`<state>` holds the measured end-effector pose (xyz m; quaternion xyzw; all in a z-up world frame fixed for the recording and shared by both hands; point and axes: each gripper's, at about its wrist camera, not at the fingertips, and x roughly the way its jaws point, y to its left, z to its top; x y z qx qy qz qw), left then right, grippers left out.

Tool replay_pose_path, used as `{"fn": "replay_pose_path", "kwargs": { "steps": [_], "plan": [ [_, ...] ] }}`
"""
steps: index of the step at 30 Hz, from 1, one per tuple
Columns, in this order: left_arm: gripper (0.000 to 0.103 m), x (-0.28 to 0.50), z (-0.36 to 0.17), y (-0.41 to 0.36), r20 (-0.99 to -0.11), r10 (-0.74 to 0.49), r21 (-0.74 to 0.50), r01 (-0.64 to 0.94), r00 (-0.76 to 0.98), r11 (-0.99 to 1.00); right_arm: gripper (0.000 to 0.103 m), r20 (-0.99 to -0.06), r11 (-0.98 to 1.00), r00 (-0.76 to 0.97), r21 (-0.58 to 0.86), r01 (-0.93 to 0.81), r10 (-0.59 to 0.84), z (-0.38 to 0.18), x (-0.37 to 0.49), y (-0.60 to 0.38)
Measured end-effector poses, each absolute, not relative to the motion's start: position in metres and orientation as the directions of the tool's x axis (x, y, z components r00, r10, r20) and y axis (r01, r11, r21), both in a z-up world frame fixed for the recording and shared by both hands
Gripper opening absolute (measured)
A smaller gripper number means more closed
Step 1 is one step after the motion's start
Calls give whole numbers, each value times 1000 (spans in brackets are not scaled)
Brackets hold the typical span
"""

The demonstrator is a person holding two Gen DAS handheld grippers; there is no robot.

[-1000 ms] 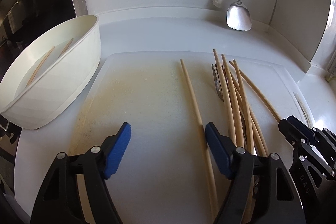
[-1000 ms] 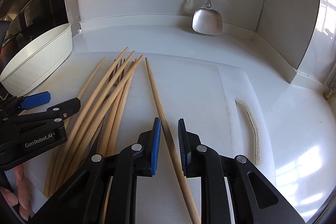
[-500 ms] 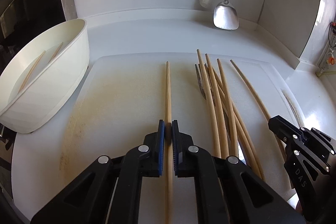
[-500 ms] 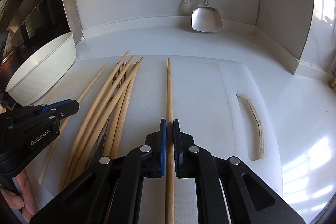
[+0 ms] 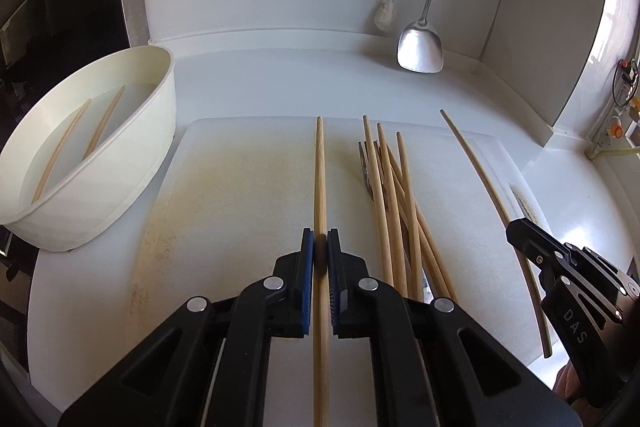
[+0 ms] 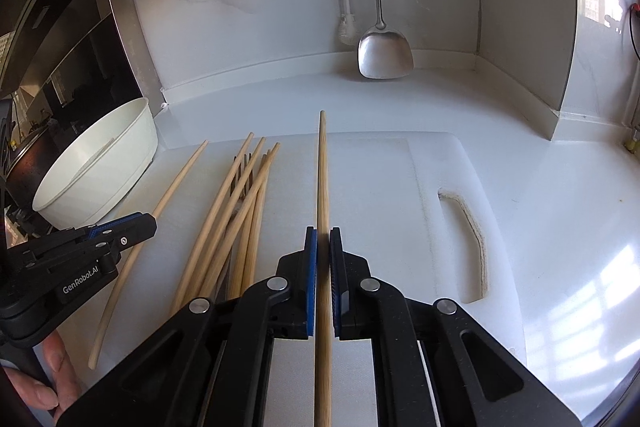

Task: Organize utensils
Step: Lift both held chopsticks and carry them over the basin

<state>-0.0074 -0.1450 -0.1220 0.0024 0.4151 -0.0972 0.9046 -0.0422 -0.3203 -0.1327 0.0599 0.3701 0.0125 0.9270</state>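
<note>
The left tongs (image 5: 320, 243) are closed tight on one wooden chopstick (image 5: 320, 167), which runs straight toward twelve o'clock over the white cutting board (image 5: 240, 195) on the bench (image 5: 280, 83). The right tongs (image 6: 323, 239) are clamped the same way on a second chopstick (image 6: 322, 167), its tip also toward twelve o'clock. Between the two, a loose bundle of chopsticks (image 5: 394, 195) lies on the board, crossing over a metal fork (image 5: 365, 167). At ten o'clock in the left wrist view sits a cream oval bowl (image 5: 132, 155) with two chopsticks inside (image 5: 80, 135). A steel spatula (image 5: 420, 47) hangs against the wall at one o'clock.
</note>
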Motion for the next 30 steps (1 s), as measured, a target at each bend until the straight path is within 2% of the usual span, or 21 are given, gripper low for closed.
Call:
{"fn": "replay_pose_path", "kwargs": {
  "steps": [15,23,30],
  "plan": [
    [7,-30,-30,-97,-726,-105,-81,67,680,994,6,-639,986,753,138,-89,158,-38,-42,-287],
    [7,-25,4,-29,-695,-55,-88,-9,717,996,6,-623,974,750,125,-187,224,-7,-17,-217],
    [7,8,17,42,-689,-66,-78,17,722,997,6,-620,972,748,144,-187,236,-2,21,-134]
  ]
}}
